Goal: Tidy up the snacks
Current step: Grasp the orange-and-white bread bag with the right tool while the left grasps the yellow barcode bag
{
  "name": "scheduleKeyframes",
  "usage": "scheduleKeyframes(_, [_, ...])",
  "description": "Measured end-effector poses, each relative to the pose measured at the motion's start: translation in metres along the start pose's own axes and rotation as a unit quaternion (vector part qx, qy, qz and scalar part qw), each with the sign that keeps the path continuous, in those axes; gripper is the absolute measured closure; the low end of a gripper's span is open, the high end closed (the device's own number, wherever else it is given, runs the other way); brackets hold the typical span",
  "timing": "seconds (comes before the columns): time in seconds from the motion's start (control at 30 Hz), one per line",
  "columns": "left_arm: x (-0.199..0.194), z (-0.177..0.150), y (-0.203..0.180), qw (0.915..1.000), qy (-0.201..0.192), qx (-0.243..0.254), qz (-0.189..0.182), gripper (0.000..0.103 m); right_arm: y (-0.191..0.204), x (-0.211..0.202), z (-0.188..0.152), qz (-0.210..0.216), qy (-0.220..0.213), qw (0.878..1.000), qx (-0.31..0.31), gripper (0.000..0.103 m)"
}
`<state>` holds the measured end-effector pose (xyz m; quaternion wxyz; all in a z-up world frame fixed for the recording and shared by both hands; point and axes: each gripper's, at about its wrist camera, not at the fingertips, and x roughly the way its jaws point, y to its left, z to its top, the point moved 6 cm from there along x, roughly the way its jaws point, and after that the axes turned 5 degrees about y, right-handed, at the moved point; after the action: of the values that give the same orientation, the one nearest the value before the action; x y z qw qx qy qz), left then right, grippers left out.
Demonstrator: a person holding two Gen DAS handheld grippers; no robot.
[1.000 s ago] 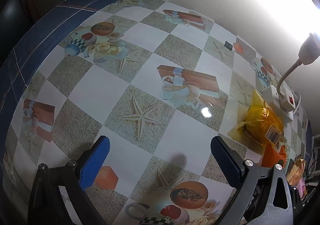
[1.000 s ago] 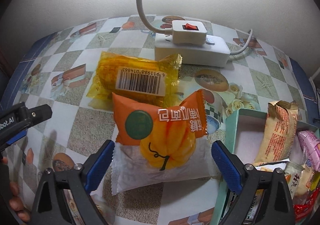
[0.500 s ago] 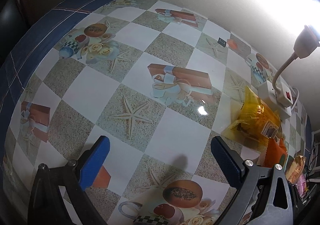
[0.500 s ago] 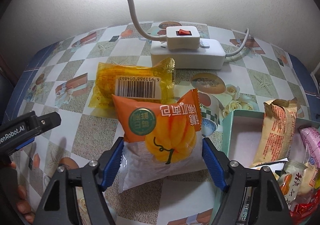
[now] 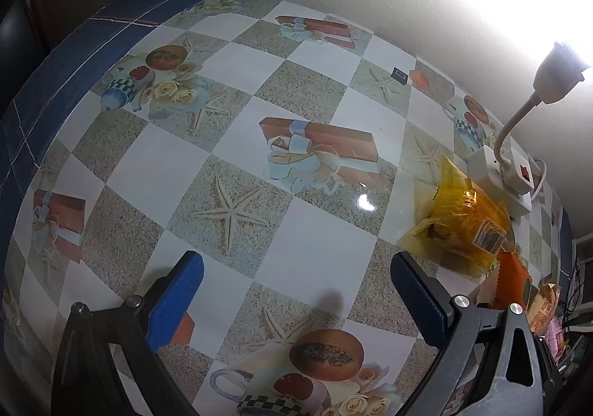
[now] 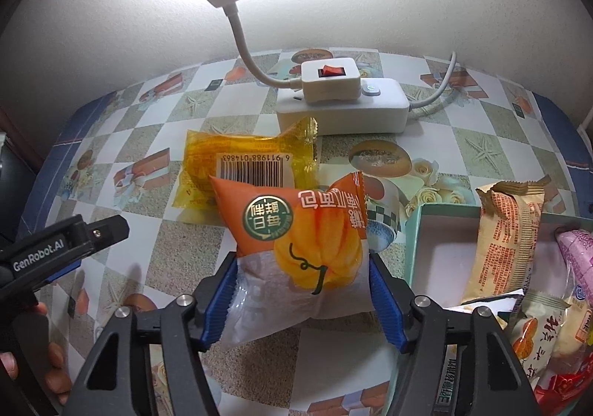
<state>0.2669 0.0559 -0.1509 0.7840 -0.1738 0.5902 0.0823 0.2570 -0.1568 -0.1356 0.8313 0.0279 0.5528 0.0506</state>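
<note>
Pinching the orange snack bag (image 6: 302,249) by its sides, the right gripper (image 6: 302,297) holds it above the tablecloth (image 6: 481,127), beside the box (image 6: 415,230) of snacks. Behind lies a yellow packet (image 6: 244,164), then a power strip (image 6: 344,112). The left gripper (image 5: 296,290) hangs wide apart, holding nothing.

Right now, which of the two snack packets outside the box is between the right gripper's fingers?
The orange pumpkin-print packet; the yellow barcode packet lies behind it, untouched.
</note>
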Motion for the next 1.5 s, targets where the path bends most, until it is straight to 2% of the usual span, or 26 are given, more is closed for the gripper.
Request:
scheduleKeyframes(0.67, [-0.009, -0.002, -0.029, 0.9987, -0.014, 0.024, -0.042, 0.002, -0.007, -0.062, 0.019, 0.035, -0.064, 0.997, 0.020, 0.034])
scheduleKeyframes(0.77, [-0.009, -0.004, -0.037, 0.9979, -0.014, 0.029, -0.055, 0.002, -0.014, -0.073, 0.022, 0.030, -0.077, 0.996, 0.023, 0.034])
scheduleKeyframes(0.93, [-0.009, -0.006, -0.057, 0.9952, -0.016, 0.037, -0.089, 0.002, -0.039, -0.094, 0.027, -0.007, -0.102, 0.994, 0.042, 0.034])
scheduleKeyframes(1.1, [-0.013, -0.006, -0.083, 0.9931, -0.019, 0.056, -0.101, 0.002, -0.059, -0.106, 0.029, -0.010, -0.116, 0.991, 0.059, 0.034])
scheduleKeyframes(1.23, [-0.018, 0.000, -0.118, 0.9902, -0.038, 0.100, -0.091, 0.002, -0.071, -0.111, 0.028, -0.008, -0.121, 0.990, 0.074, 0.034])
scheduleKeyframes(1.33, [-0.011, 0.000, -0.139, 0.9879, -0.033, 0.123, -0.089, 0.002, -0.078, -0.112, 0.027, -0.007, -0.122, 0.989, 0.084, 0.034])
scheduleKeyframes(1.5, [0.005, 0.002, -0.154, 0.9869, -0.035, 0.153, -0.040, 0.002, -0.087, -0.108, 0.024, -0.005, -0.119, 0.988, 0.095, 0.034])
